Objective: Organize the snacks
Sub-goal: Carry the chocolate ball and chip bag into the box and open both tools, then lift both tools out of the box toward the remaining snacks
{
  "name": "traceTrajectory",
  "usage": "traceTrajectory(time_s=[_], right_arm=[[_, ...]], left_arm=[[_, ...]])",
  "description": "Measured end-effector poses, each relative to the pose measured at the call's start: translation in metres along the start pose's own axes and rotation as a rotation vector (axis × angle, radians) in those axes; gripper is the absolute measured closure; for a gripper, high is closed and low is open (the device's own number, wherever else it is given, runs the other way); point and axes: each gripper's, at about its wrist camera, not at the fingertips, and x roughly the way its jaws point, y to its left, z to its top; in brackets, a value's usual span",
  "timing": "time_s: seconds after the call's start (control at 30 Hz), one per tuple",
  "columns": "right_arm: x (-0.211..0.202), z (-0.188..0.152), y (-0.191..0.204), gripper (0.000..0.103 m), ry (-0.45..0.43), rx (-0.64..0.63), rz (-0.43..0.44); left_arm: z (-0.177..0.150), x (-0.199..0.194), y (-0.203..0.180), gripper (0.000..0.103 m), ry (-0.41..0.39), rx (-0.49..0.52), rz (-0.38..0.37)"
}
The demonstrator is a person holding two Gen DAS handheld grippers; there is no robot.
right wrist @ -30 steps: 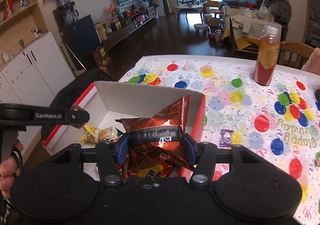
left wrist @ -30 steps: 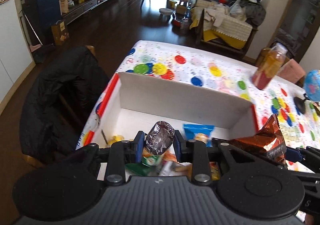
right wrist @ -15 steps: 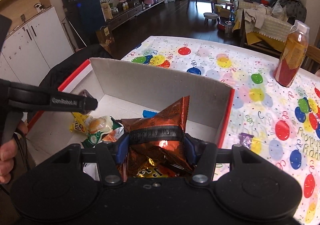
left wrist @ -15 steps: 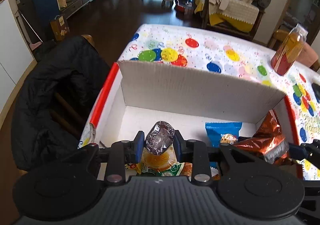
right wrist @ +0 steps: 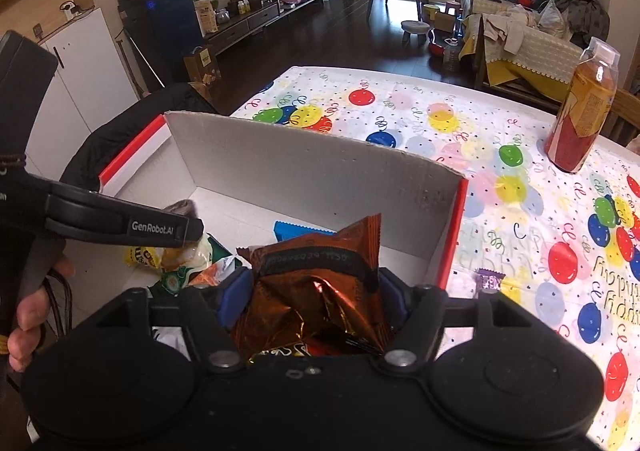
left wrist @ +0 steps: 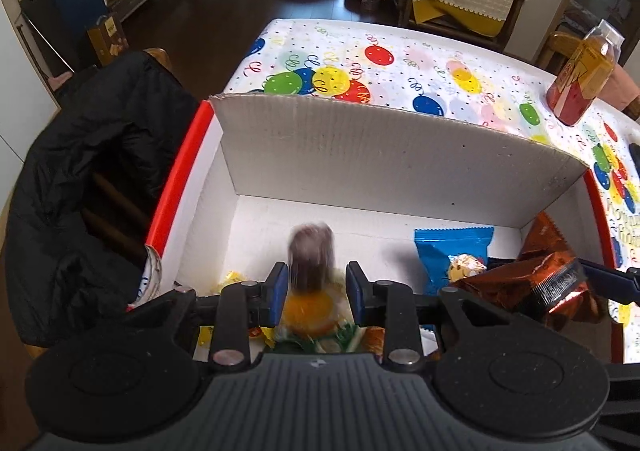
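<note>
A white cardboard box [left wrist: 360,155] with red outer sides stands on the balloon-print table. My left gripper [left wrist: 316,287] hangs over the box with its pads apart; a silver-topped snack packet [left wrist: 311,259] is blurred between them, free of the pads. My right gripper [right wrist: 316,291] is shut on a copper foil snack bag [right wrist: 320,271], held over the box's right part; the bag also shows in the left wrist view [left wrist: 548,279]. A blue snack packet [left wrist: 452,251] and yellow and green packets [right wrist: 176,255] lie in the box.
An orange drink bottle [right wrist: 580,115] stands on the table at the far right. A small purple candy [right wrist: 490,279] lies on the tablecloth right of the box. A chair with a black jacket [left wrist: 80,191] stands at the table's left edge.
My left gripper has opened and let go of the silver-topped packet, which is dropping into the box. Both grippers have moved forward over the box; the right still holds the copper bag.
</note>
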Motion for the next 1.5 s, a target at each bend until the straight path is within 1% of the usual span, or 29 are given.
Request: traceTrajectory(time_s=[0.03, 0.07, 0.1, 0.13, 0.3, 0.47, 0.63, 0.73, 0.77, 0.83, 0.97, 1.03, 1.07, 1.1, 1.2, 1.27, 1.33, 1.5], right_arm=[[-0.001, -0.001, 0.0, 0.027, -0.002, -0.002, -0.005], [-0.003, -0.001, 0.0, 0.026, -0.006, -0.006, -0.006], [-0.004, -0.002, 0.0, 0.024, -0.008, -0.01, -0.009], [-0.006, -0.003, 0.0, 0.022, -0.014, -0.012, -0.015], [-0.02, -0.004, 0.0, 0.018, -0.043, -0.013, -0.022], [-0.043, -0.008, -0.003, 0.011, -0.099, -0.011, -0.019], [-0.064, -0.012, -0.006, 0.01, -0.132, 0.003, -0.006], [-0.077, -0.015, -0.007, 0.009, -0.142, 0.005, 0.012], [-0.082, -0.016, -0.007, 0.009, -0.148, 0.005, 0.011], [-0.091, -0.019, -0.008, 0.007, -0.166, 0.006, 0.007], [-0.108, -0.024, -0.012, 0.006, -0.191, 0.023, 0.004], [-0.116, -0.027, -0.016, 0.005, -0.203, 0.03, -0.005], [-0.121, -0.028, -0.019, 0.003, -0.21, 0.033, -0.009], [-0.126, -0.03, -0.021, 0.0, -0.217, 0.037, -0.015], [-0.138, -0.035, -0.031, 0.0, -0.242, 0.059, -0.029], [-0.146, -0.04, -0.039, 0.0, -0.26, 0.079, -0.035], [-0.153, -0.044, -0.049, 0.0, -0.276, 0.097, -0.044], [-0.164, -0.059, -0.077, 0.0, -0.295, 0.149, -0.078]], left_arm=[[-0.001, -0.001, 0.0, 0.063, -0.001, -0.001, -0.003], [-0.001, -0.003, 0.0, 0.059, -0.003, -0.003, -0.006], [-0.002, -0.005, 0.0, 0.052, -0.007, -0.009, -0.012], [-0.003, -0.008, 0.001, 0.048, -0.012, -0.016, -0.02], [-0.007, -0.024, -0.003, 0.048, -0.049, -0.008, -0.023], [-0.011, -0.044, -0.004, 0.046, -0.093, -0.021, -0.037], [-0.016, -0.066, -0.007, 0.037, -0.137, -0.021, -0.054], [-0.02, -0.078, -0.01, 0.035, -0.154, -0.025, -0.068], [-0.022, -0.082, -0.012, 0.035, -0.159, -0.022, -0.07], [-0.024, -0.089, -0.015, 0.031, -0.166, -0.017, -0.074], [-0.032, -0.103, -0.023, 0.028, -0.183, -0.009, -0.1], [-0.035, -0.108, -0.028, 0.02, -0.19, -0.002, -0.118], [-0.037, -0.11, -0.031, 0.018, -0.196, -0.001, -0.125], [-0.038, -0.112, -0.034, 0.017, -0.2, 0.001, -0.133], [-0.043, -0.119, -0.045, 0.017, -0.207, 0.015, -0.159], [-0.045, -0.122, -0.055, 0.013, -0.21, 0.024, -0.184], [-0.048, -0.124, -0.064, 0.001, -0.218, 0.026, -0.203], [-0.052, -0.123, -0.095, 0.0, -0.222, 0.055, -0.231]])
